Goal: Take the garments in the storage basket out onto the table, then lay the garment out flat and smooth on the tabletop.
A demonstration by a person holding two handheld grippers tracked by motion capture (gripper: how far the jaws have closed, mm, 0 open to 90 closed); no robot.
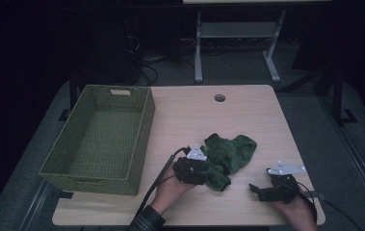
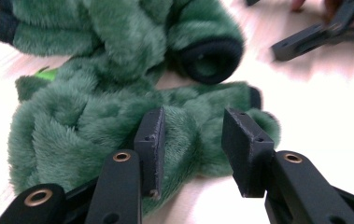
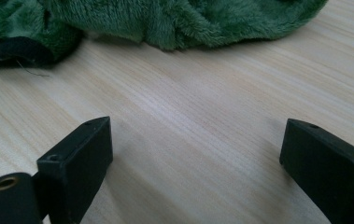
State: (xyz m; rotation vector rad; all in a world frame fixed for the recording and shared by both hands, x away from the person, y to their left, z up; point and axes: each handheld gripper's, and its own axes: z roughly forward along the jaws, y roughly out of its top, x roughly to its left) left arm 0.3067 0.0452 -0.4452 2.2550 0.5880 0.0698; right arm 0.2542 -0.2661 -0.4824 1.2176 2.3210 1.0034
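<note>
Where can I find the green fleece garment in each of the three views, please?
High view: green fleece garment lies at the table's centre-right, beside the left claw.
Left gripper view: it covers the upper left and middle, just beyond the jaws.
Right gripper view: along the top edge.
Shared landmark: the garment's dark cuff.

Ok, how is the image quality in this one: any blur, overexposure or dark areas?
High view: dim all round, the green fleece garment and wicker basket still readable. Left gripper view: the table is blown out to white, with motion smear at the top. Right gripper view: evenly lit, wood grain sharp, near jaws slightly soft.
</note>
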